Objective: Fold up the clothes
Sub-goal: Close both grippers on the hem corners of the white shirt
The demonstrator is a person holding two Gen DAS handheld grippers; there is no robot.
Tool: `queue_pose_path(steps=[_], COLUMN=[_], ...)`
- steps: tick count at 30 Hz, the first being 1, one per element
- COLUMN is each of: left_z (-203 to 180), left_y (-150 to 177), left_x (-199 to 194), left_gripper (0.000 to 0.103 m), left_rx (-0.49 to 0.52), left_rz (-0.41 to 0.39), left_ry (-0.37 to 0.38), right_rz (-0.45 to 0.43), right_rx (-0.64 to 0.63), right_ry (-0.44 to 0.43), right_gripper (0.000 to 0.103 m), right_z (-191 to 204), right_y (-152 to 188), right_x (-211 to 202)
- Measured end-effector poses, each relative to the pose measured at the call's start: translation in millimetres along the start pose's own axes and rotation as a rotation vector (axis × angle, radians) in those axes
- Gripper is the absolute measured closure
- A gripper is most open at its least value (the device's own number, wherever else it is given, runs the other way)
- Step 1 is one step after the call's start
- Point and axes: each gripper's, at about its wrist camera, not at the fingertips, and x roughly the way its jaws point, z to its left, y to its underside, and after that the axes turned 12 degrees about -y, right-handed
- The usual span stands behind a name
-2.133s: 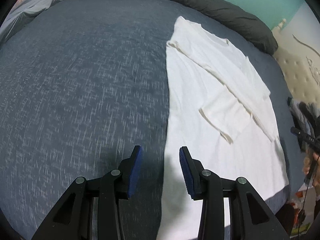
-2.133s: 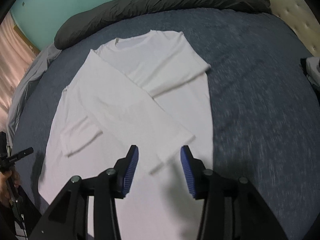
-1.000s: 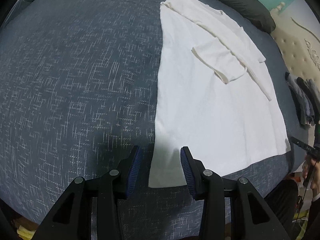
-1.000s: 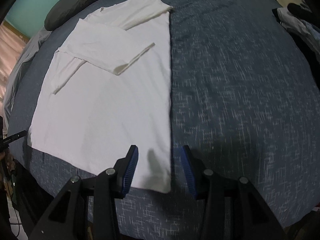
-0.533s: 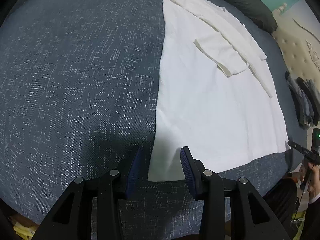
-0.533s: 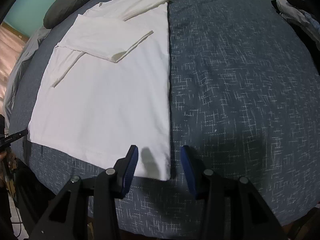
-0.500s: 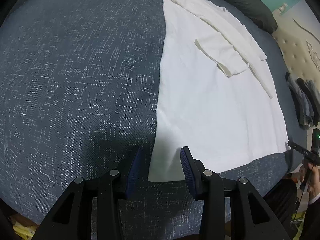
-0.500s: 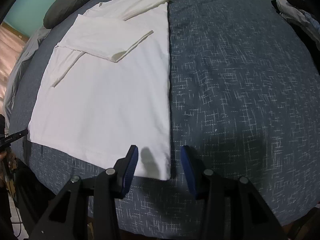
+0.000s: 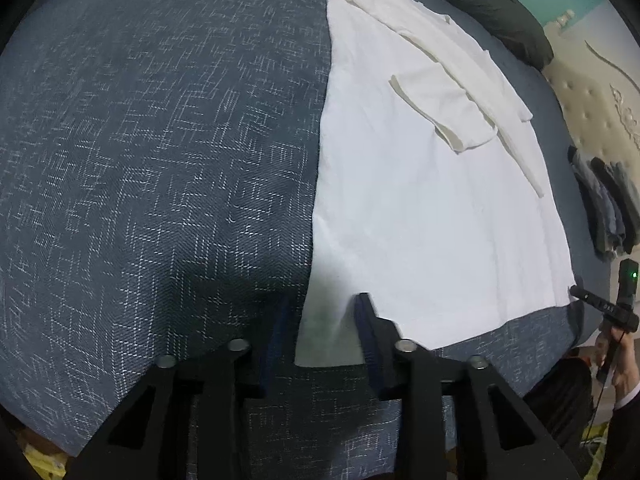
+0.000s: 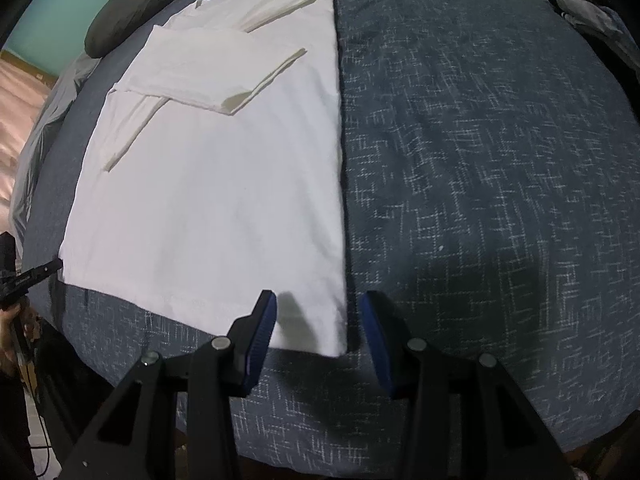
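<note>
Left wrist view shows the left gripper low over the near left corner of a white shirt that lies flat on a bed covered in a dark blue flecked bedspread. Its jaws have just been closing and now stand narrow, with the shirt's hem corner between them; the pads look close to the cloth, but no pinch shows. The shirt stretches away toward the far right, both sleeves folded across its chest, one cuff lying over the other sleeve. A dark grey bolster runs along the far edge of the bed, and a stack of dark folded clothes sits at the right edge beside a cream tufted headboard. At the far right a hand holds the other gripper's black handle.

From the right wrist view, the right gripper is half open, straddling the shirt's near right corner; its blue pads stand clear of the cloth on either side. The shirt fills the left half here, its straight right edge running away toward the collar. A teal wall shows beyond the bolster.
</note>
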Motion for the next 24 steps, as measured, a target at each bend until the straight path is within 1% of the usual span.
queue_pose_path(steps=[4, 5, 6, 7, 9, 11, 12, 18, 24], left_z=[0, -1, -3, -5, -8, -10, -11, -14, -19], left_y=[-1, -1, -1, -1, 0, 0, -1, -3, -8], left_x=[0, -1, -2, -3, -5, -8, -9, -25, -49], left_gripper=[0.091, 0.096, 0.097, 0.097, 0.099, 0.099, 0.099, 0.1, 0.1], left_rx=[0.01, 0.018, 0.027, 0.036, 0.052, 0.059, 0.062, 0.075, 0.105], left_rz=[0.0, -0.002, -0.005, -0.008, -0.013, -0.019, -0.023, -0.061, -0.104], left_ry=[0.0, -0.002, -0.004, -0.007, -0.01, -0.009, -0.007, 0.01, 0.022], right_rz=[0.01, 0.009, 0.01, 0.01, 0.007, 0.006, 0.004, -0.028, -0.079], right_rx=[-0.002, -0.004, -0.005, -0.006, -0.01, -0.022, -0.027, -0.057, -0.1], right_ry=[0.002, 0.004, 0.005, 0.005, 0.004, 0.006, 0.009, -0.018, -0.046], right_gripper=[0.059, 0.066, 0.075, 0.078, 0.09, 0.096, 0.097, 0.098, 0.099], right_z=[1, 2, 2, 2, 4, 7, 8, 17, 28], right_y=[0, 1, 0, -1, -1, 0, 0, -2, -4], right_x=[5, 6, 6, 7, 7, 7, 7, -4, -26])
